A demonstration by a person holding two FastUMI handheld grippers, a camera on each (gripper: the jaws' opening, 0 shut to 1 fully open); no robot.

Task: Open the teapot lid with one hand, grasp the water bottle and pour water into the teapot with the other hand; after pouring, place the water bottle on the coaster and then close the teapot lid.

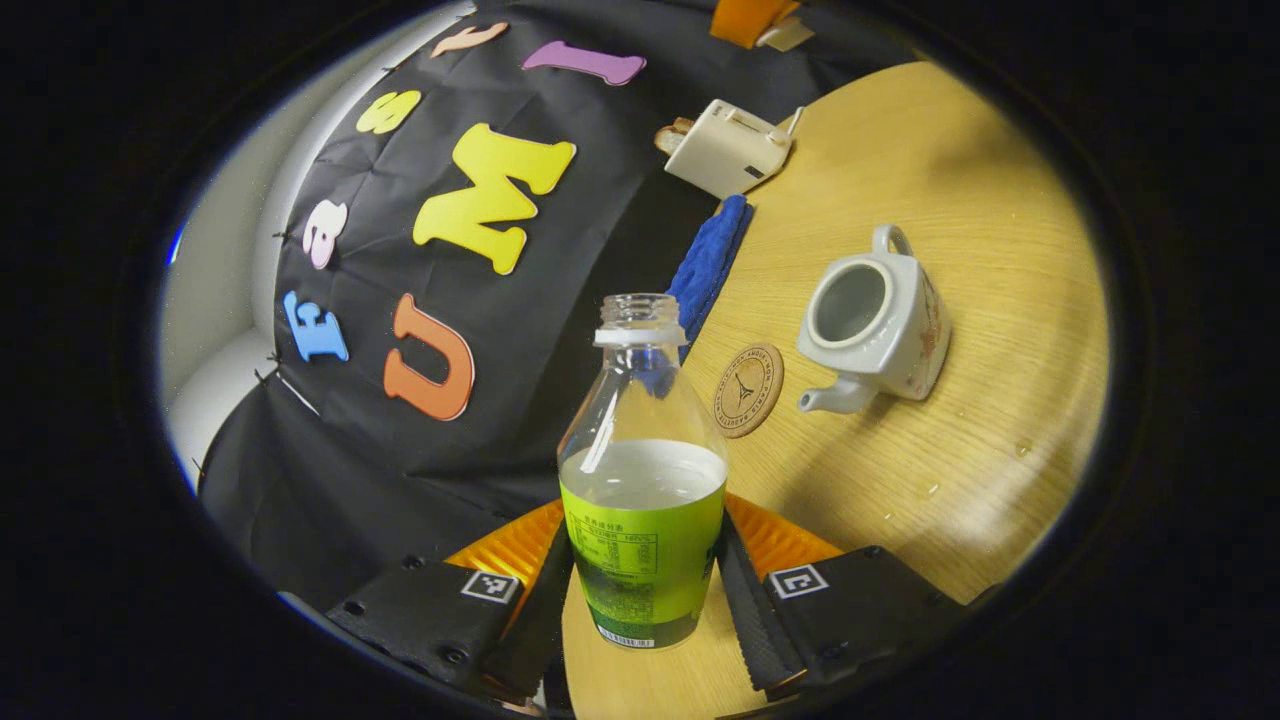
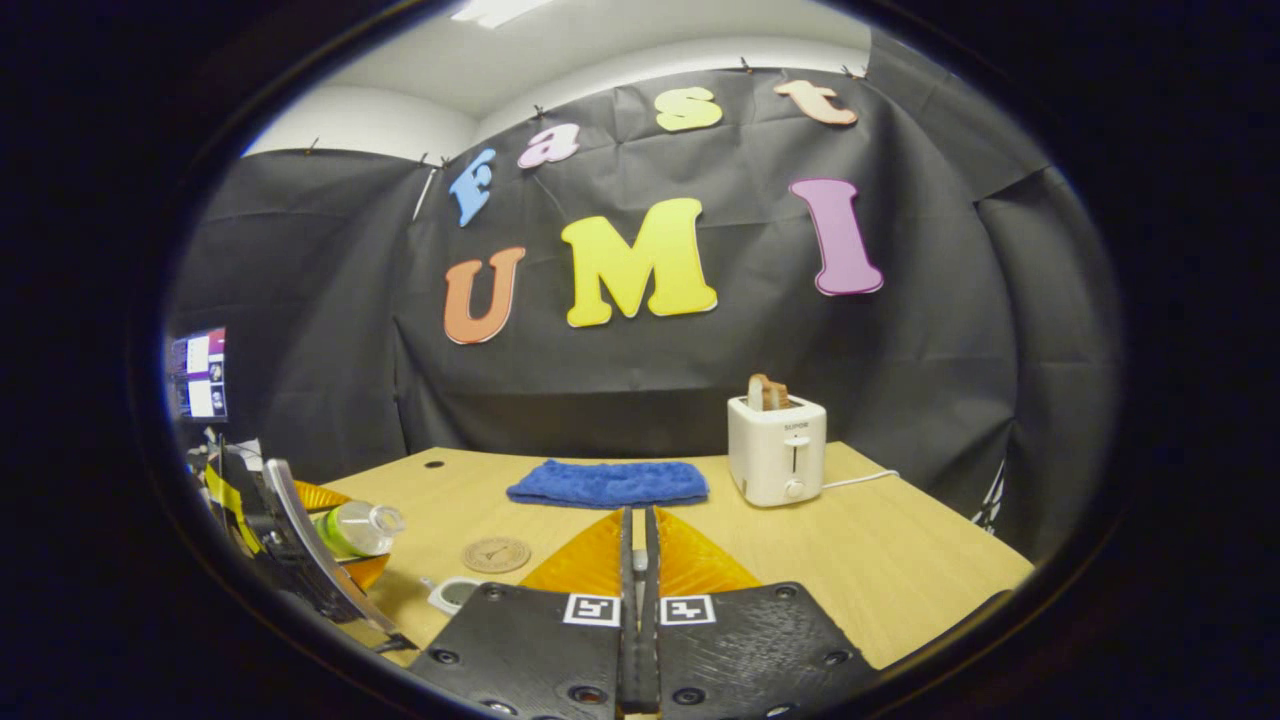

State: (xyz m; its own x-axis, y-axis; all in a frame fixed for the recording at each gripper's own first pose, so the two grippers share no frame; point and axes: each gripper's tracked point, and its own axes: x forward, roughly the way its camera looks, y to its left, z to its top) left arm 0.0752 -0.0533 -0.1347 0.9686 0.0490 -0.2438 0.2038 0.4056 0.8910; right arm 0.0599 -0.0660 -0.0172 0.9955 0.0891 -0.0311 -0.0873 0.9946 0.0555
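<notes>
My left gripper [image 1: 645, 575] is shut on a clear, uncapped water bottle [image 1: 640, 480] with a green label, roughly half full. Past it on the wooden table [image 1: 960, 180] stands the white teapot [image 1: 880, 325], lid off and mouth open. A round cork coaster [image 1: 748, 390] lies beside its spout. In the right gripper view, the left gripper [image 2: 275, 540] holds the bottle [image 2: 355, 528] tilted, neck toward the teapot [image 2: 452, 593]. My right gripper [image 2: 637, 560] is raised over the table, fingers almost together on a small pale piece, apparently the lid's knob. The lid itself is hidden under them.
A folded blue cloth [image 2: 608, 483] lies at the back of the table, with a white toaster [image 2: 777, 450] holding a slice of toast to its right. Small water drops [image 1: 930, 490] dot the wood near the teapot. A screen [image 2: 198, 373] stands at far left.
</notes>
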